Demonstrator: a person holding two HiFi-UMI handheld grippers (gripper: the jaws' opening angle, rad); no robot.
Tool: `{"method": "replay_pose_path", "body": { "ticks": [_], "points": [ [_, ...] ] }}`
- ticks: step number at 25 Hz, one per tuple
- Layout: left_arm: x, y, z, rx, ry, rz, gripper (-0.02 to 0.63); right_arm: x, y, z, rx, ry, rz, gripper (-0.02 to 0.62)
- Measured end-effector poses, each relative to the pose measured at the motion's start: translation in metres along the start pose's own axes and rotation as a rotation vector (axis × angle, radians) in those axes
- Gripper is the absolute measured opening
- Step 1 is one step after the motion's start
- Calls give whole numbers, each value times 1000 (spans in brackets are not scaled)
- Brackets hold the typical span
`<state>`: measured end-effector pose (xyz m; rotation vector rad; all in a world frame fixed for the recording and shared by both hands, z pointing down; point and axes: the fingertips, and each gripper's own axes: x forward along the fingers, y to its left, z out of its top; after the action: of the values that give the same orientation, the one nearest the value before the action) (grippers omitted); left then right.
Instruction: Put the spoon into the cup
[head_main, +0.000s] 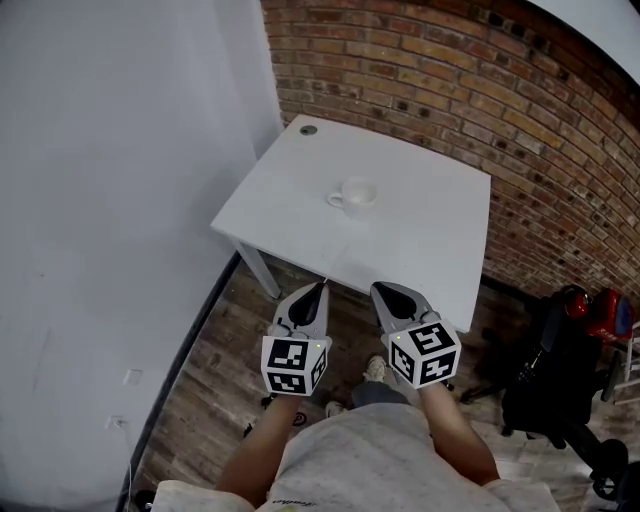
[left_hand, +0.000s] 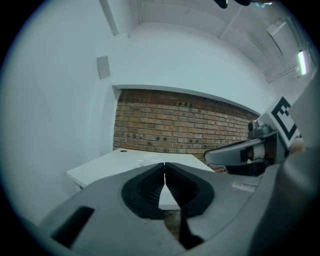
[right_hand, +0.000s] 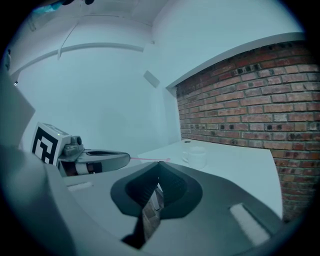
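A white cup (head_main: 356, 194) with a handle stands near the middle of the white table (head_main: 440, 240); it also shows as the cup (right_hand: 195, 155) in the right gripper view. A thin pink spoon (right_hand: 150, 159) sticks straight out of the tip of my left gripper (head_main: 320, 287), its small bowl reaching over the table's near edge. The left jaws are pressed together on it; the left gripper view hides the spoon behind the jaw tips (left_hand: 164, 164). My right gripper (head_main: 384, 290) is beside the left one, shut and holding nothing. Both are short of the table's front edge.
A brick wall (head_main: 480, 90) runs behind the table and a white wall (head_main: 120, 200) is on the left. A small dark cable hole (head_main: 308, 129) marks the table's far corner. Dark bags and a red object (head_main: 575, 300) lie on the wooden floor (head_main: 215, 360) at right.
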<state>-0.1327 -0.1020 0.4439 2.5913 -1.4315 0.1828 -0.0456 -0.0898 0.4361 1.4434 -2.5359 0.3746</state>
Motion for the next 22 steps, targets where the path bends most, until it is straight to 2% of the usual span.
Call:
{"method": "replay_pose_path", "body": {
  "ticks": [10, 22],
  "points": [
    [48, 21, 6, 23, 18, 11, 5, 42, -37, 11, 18, -12, 12, 12],
    [136, 42, 17, 38, 60, 11, 5, 97, -98, 28, 35, 5, 26, 12]
  ]
}}
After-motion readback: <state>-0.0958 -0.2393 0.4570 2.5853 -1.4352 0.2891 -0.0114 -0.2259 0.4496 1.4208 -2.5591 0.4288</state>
